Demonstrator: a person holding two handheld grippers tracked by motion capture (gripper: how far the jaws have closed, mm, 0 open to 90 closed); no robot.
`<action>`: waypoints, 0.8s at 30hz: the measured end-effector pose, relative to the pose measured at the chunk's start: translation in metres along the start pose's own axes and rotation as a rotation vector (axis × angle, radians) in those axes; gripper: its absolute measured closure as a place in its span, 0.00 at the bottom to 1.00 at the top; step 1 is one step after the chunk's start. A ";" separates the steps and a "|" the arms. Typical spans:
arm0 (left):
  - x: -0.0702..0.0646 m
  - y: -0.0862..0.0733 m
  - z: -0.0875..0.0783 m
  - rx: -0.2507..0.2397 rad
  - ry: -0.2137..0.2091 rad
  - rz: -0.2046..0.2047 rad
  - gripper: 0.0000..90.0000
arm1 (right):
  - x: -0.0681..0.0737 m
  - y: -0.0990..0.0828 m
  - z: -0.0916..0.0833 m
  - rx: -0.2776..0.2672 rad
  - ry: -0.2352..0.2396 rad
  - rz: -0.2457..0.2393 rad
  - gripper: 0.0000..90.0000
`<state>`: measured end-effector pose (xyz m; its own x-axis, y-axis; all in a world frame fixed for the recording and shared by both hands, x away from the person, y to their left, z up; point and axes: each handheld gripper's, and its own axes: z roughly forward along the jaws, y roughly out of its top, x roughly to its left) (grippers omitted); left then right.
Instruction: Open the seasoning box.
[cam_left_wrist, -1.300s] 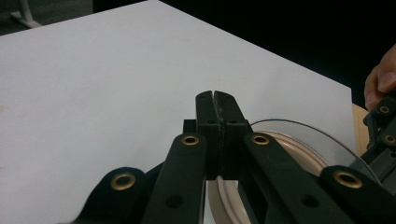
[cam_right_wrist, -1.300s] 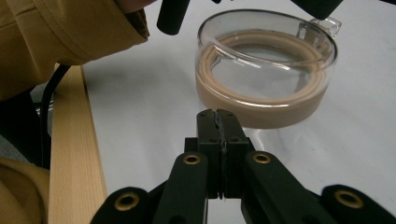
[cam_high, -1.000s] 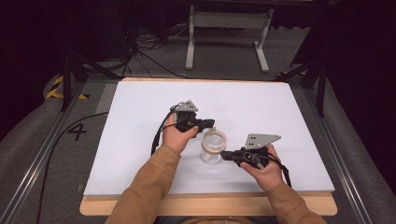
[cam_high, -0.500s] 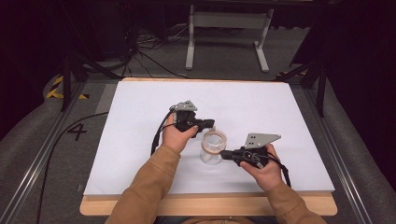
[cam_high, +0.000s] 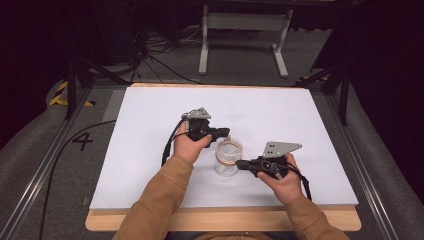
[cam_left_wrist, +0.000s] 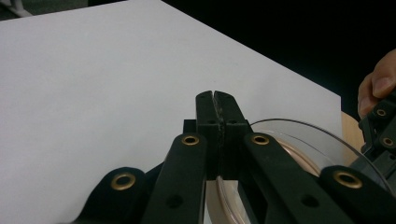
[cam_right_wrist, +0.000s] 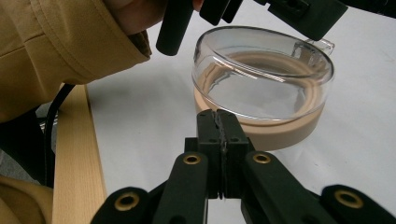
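A clear glass jar (cam_high: 227, 159) with a tan band at its rim stands on the white tabletop (cam_high: 150, 130) a little toward six o'clock of its centre, between the two grippers. In the right gripper view the jar (cam_right_wrist: 264, 79) appears as clear glass over a tan ring; nothing can be made out inside it. In the left gripper view only part of its round rim (cam_left_wrist: 308, 144) shows past the jaws, the rest hidden behind the gripper's black links.

The left gripper (cam_high: 223, 133) lies at about eleven o'clock of the jar, its tip just beside the rim; its jaws are pressed together on nothing. The right gripper (cam_high: 240, 164) comes in from about four o'clock, jaws likewise closed and empty, tip right at the jar's side; whether it touches cannot be told.

A dark "4" (cam_high: 82, 141) is marked on the grey floor at nine o'clock of the tabletop. Tan sleeves (cam_high: 160, 195) run off the bottom edge.
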<state>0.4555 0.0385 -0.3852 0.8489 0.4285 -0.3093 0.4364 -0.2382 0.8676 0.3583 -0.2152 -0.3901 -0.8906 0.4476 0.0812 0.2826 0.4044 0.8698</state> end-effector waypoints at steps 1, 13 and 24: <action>-0.001 0.000 0.000 0.003 0.001 0.001 1.00 | 0.000 0.000 0.000 0.000 0.000 -0.001 1.00; -0.005 0.003 -0.022 -0.014 0.061 0.045 0.98 | 0.000 0.006 -0.001 -0.016 0.000 -0.021 1.00; -0.005 -0.011 -0.053 -0.004 0.127 0.039 0.98 | -0.008 0.027 0.000 -0.066 0.017 -0.067 1.00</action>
<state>0.4305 0.0853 -0.3726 0.8204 0.5260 -0.2242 0.4029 -0.2535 0.8794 0.3731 -0.2073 -0.3673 -0.9128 0.4072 0.0300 0.1988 0.3791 0.9037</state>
